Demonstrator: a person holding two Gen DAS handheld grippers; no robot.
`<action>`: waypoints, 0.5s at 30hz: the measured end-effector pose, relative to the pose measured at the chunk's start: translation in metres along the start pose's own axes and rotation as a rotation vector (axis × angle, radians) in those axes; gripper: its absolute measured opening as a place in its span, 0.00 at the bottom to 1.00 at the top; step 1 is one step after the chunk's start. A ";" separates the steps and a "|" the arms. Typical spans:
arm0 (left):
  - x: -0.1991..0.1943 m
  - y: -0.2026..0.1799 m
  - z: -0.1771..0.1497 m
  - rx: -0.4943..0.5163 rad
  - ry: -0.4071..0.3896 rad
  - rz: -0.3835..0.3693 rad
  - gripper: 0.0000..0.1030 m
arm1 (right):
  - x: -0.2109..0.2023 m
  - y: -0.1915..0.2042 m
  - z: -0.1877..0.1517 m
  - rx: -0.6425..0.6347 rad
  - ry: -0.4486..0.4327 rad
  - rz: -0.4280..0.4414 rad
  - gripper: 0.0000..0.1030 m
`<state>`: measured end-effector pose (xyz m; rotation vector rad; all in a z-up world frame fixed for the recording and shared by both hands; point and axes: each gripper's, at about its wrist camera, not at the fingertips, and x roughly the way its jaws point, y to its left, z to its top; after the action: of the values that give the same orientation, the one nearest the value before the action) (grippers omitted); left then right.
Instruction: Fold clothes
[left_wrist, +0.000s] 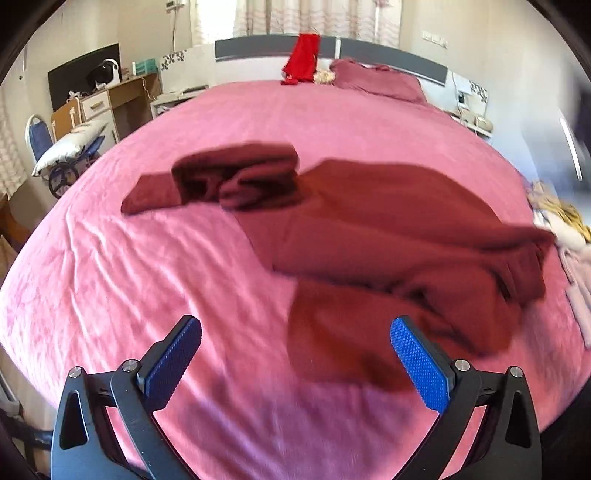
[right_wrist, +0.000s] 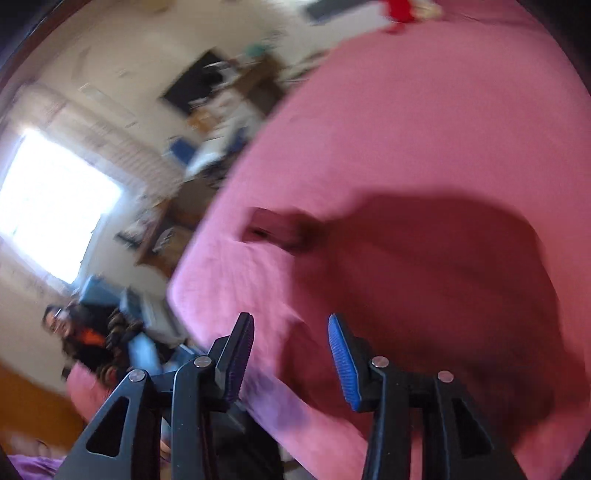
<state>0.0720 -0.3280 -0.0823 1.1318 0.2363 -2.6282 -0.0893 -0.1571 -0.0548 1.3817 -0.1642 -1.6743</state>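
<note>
Left wrist: garment (left_wrist: 388, 236) beyond open claw (left_wrist: 295, 354)

A dark maroon garment (left_wrist: 388, 236) lies spread and rumpled on a pink bed, one part trailing toward the near edge. Just beside its far left end sits a folded maroon stack (left_wrist: 236, 177), compact and flat. Both appear blurred.

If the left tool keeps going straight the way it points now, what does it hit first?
Probably the unfolded dark red garment spread on the pink bedspread. The left tool is open and empty, aimed at the garment's near edge, though blur leaves depth uncertain.
</note>
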 end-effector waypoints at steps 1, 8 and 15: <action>0.008 -0.002 0.008 0.023 -0.011 0.015 1.00 | -0.005 -0.029 -0.024 0.074 -0.002 -0.045 0.45; 0.079 -0.010 0.051 0.124 0.081 0.045 1.00 | -0.019 -0.172 -0.116 0.634 -0.180 0.163 0.48; 0.111 0.005 0.054 -0.095 0.185 -0.036 1.00 | 0.038 -0.198 -0.092 0.880 -0.252 0.503 0.56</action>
<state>-0.0366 -0.3662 -0.1270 1.3495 0.4166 -2.5139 -0.1209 -0.0329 -0.2359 1.5344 -1.4059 -1.3628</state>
